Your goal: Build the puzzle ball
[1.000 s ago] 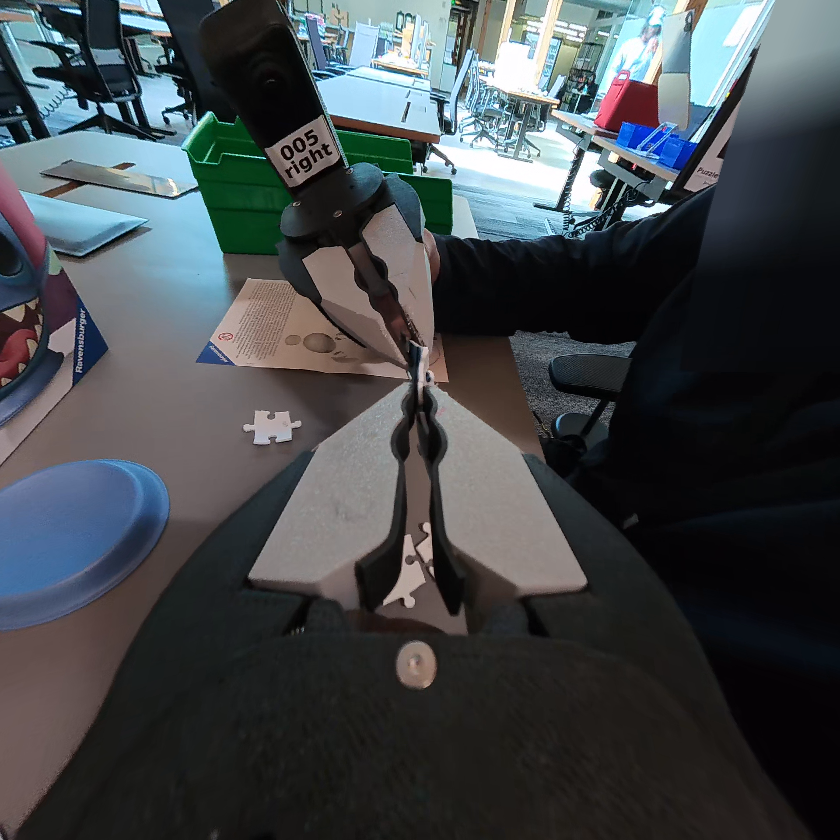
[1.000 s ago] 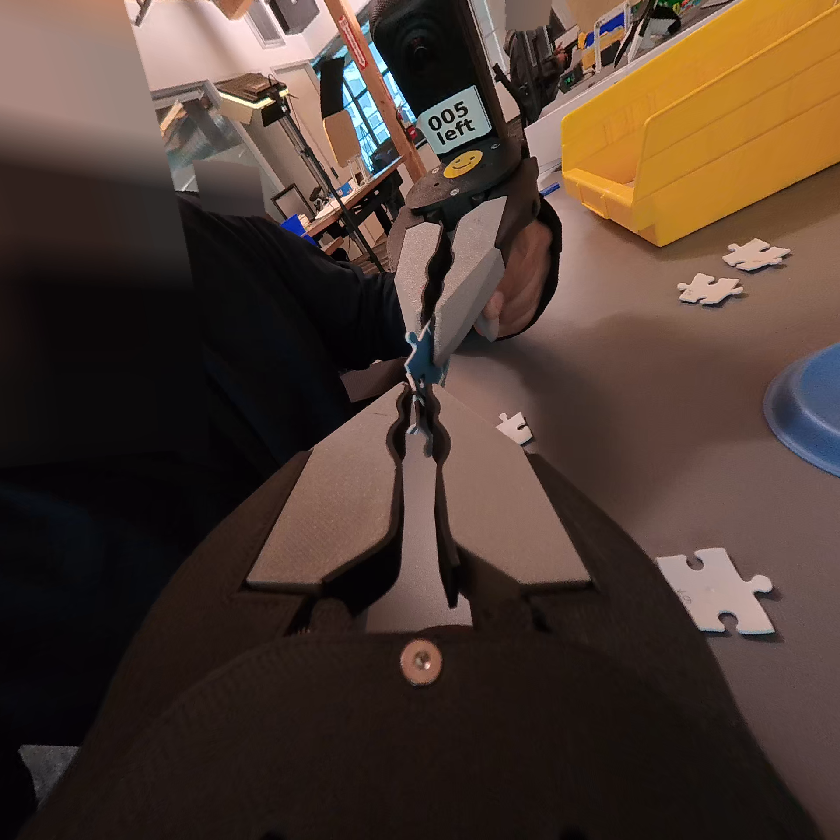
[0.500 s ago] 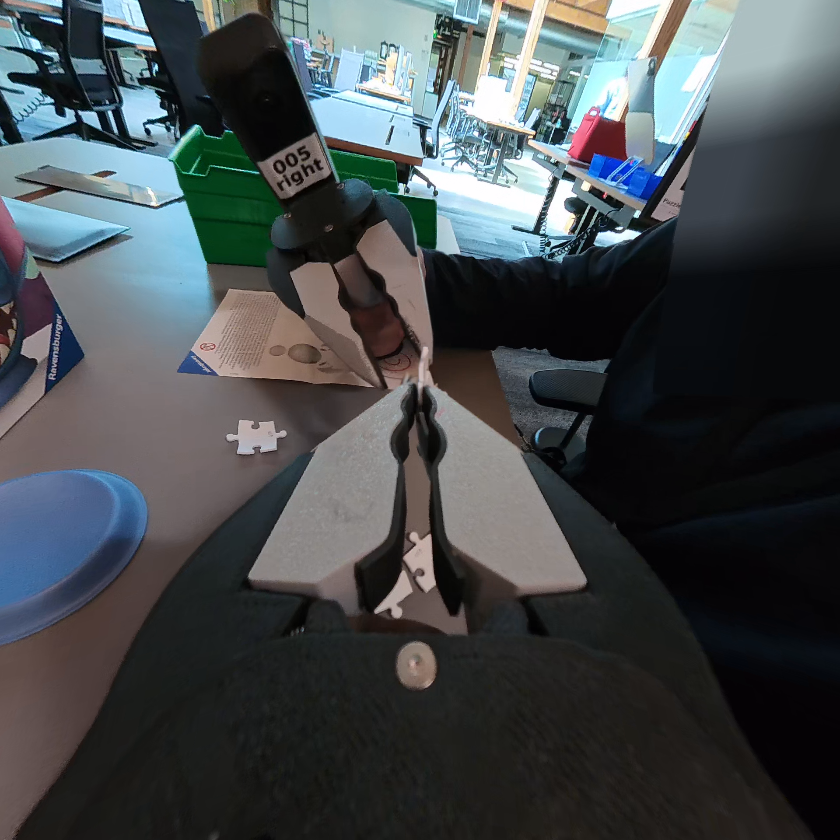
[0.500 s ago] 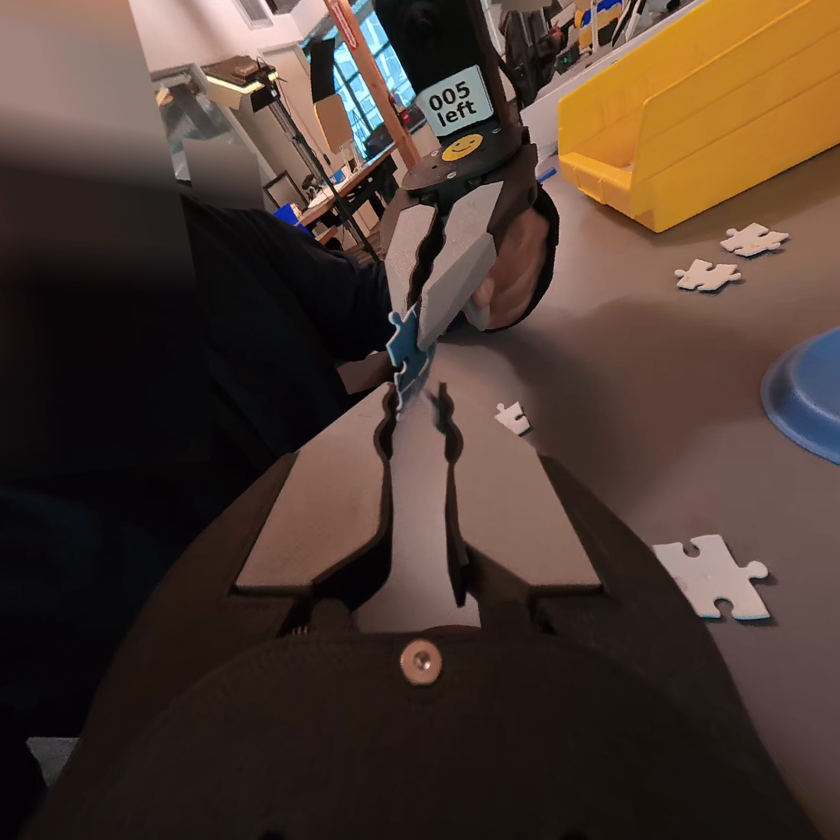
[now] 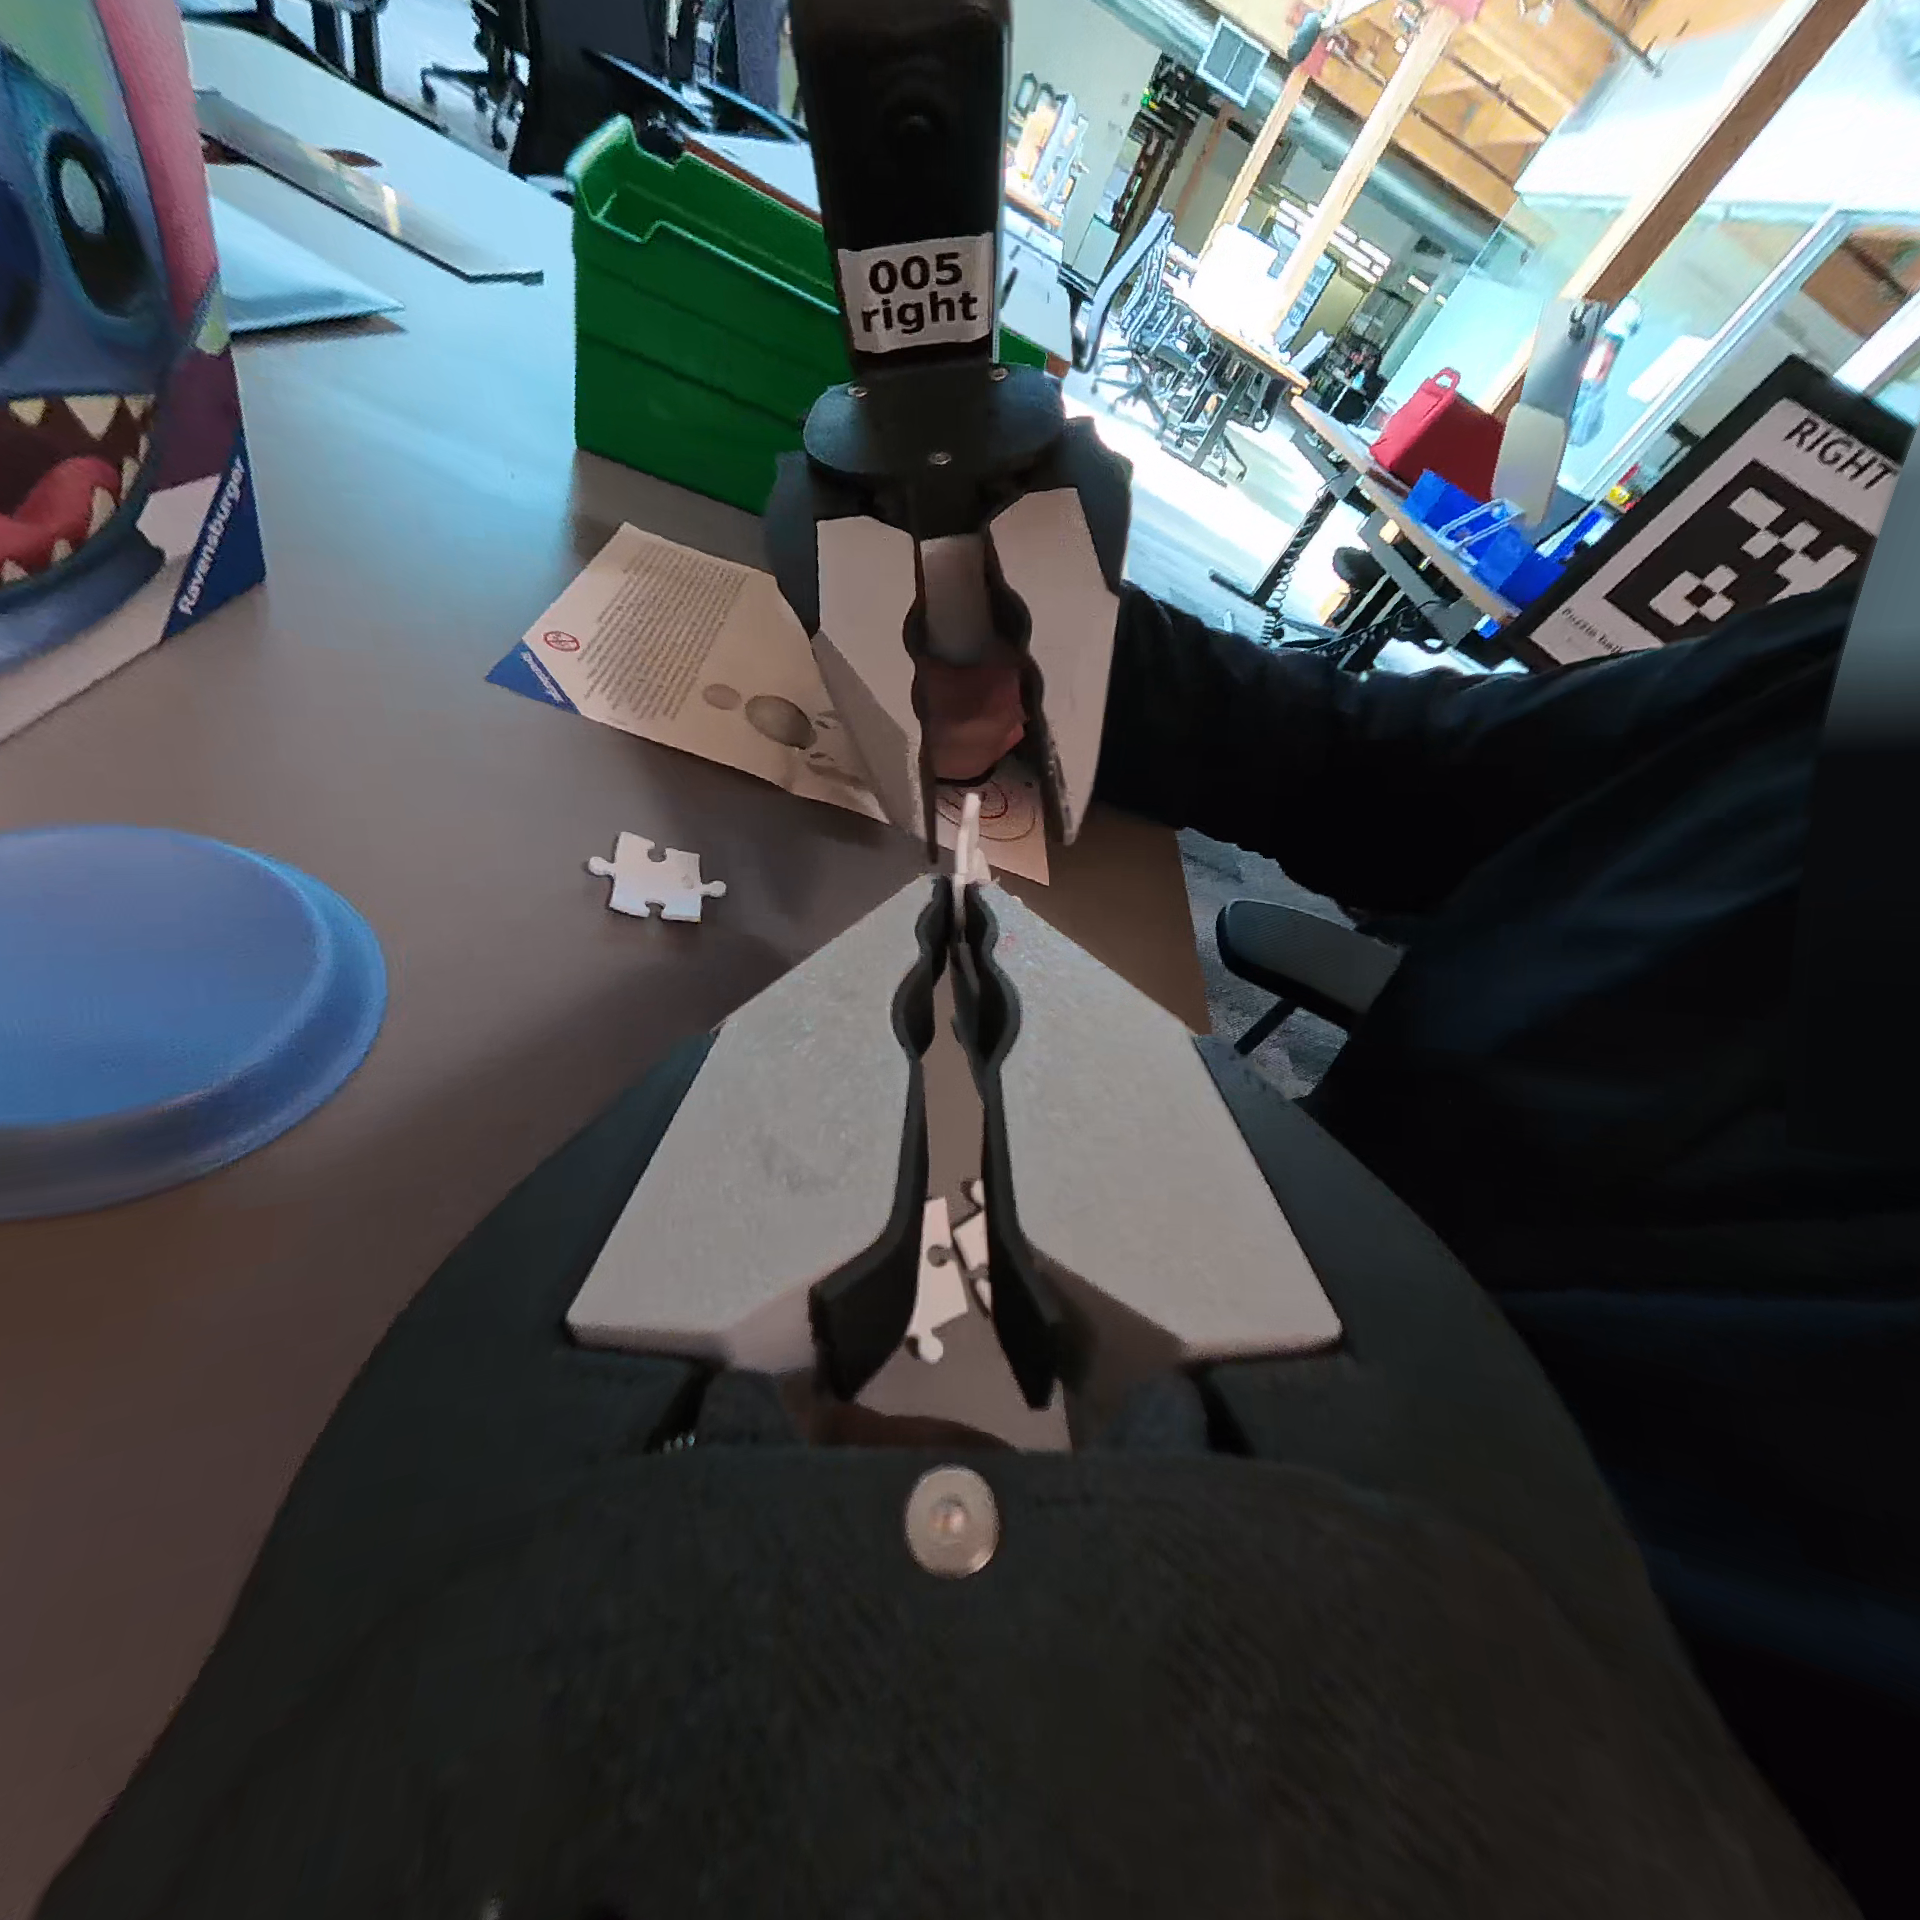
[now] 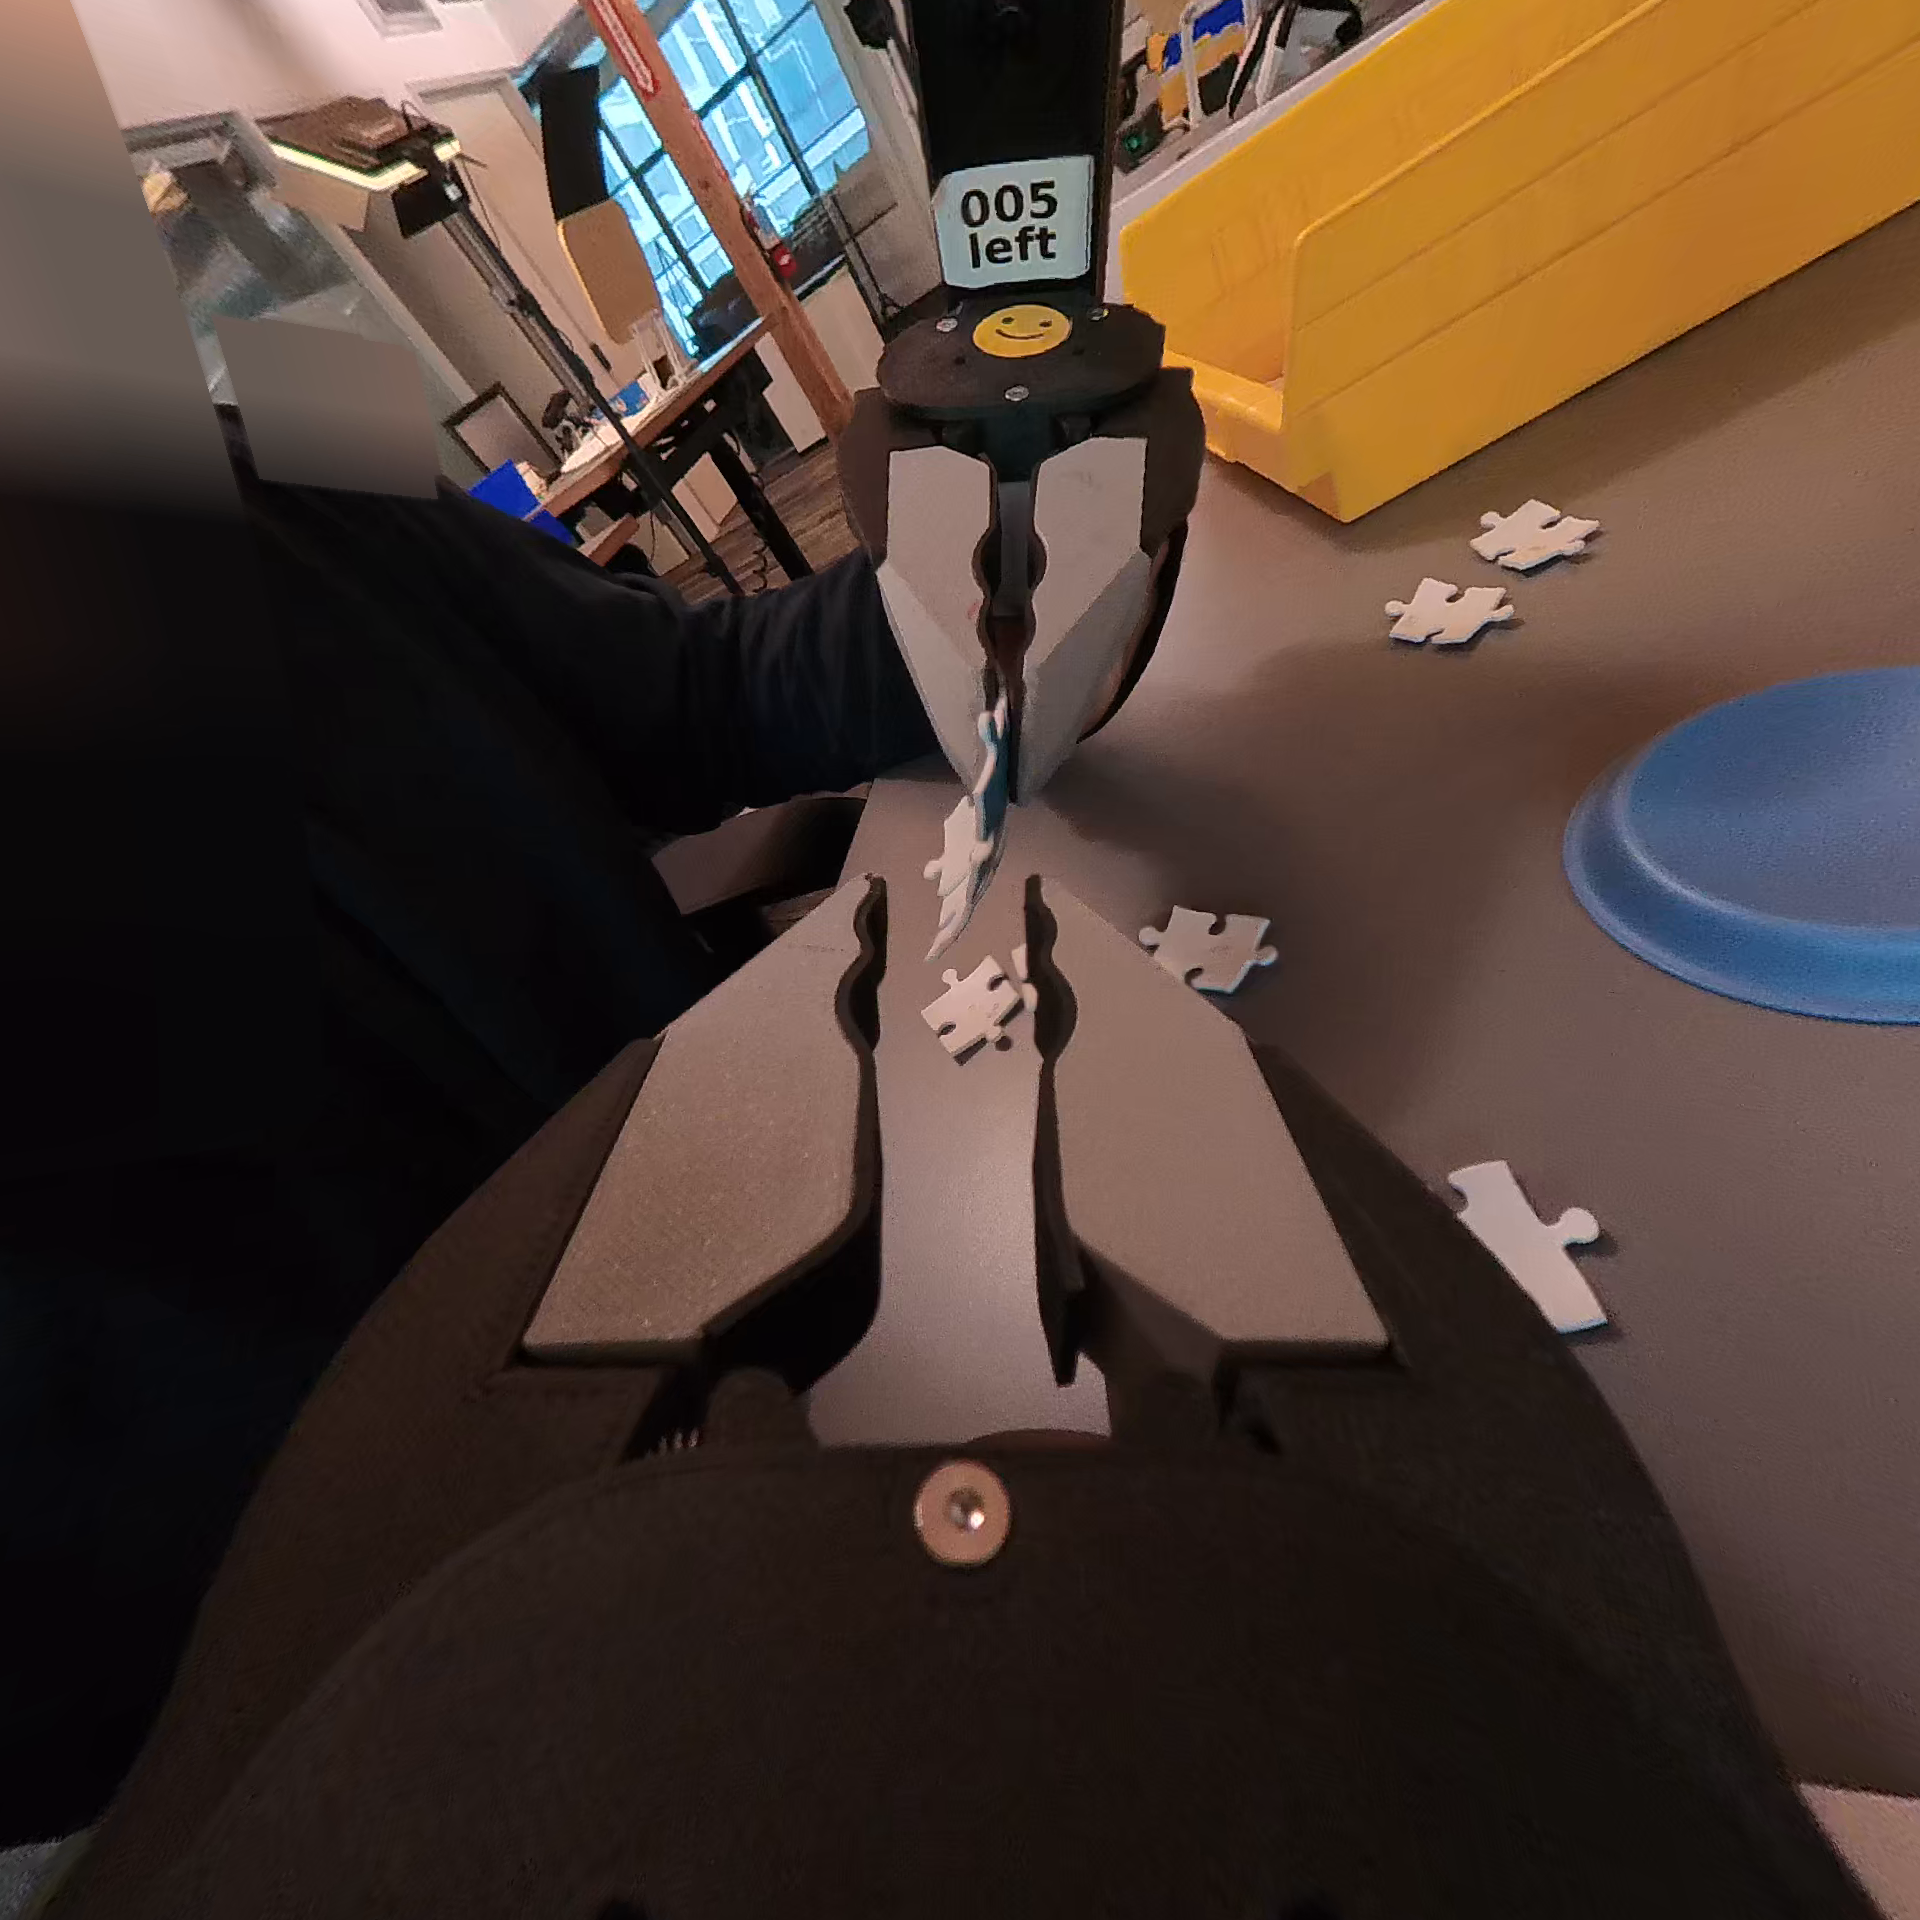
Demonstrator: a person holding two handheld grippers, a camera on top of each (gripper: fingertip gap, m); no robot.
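- Right wrist view: right tool [image 6: 956, 904] has let go, jaws apart.
- Left tool [image 6: 992, 774] grips the joined pieces [image 6: 971, 831] alone; next piece needed.

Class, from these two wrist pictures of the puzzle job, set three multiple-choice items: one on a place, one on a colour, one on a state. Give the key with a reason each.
1. Where does the paper leaflet lie?
A. in front of the green bin
B. inside the yellow bin
C. on the blue dish

2. What colour is the dish?
A. red
B. blue
C. white

3. How does the right gripper stand?
A. shut on a piece
B. open
C. out of view

Key: 1 A, it lies flat on the table before the green bin. 2 B, blue in both views. 3 B, its jaws stand apart, while the left gripper holds the joined puzzle pieces.
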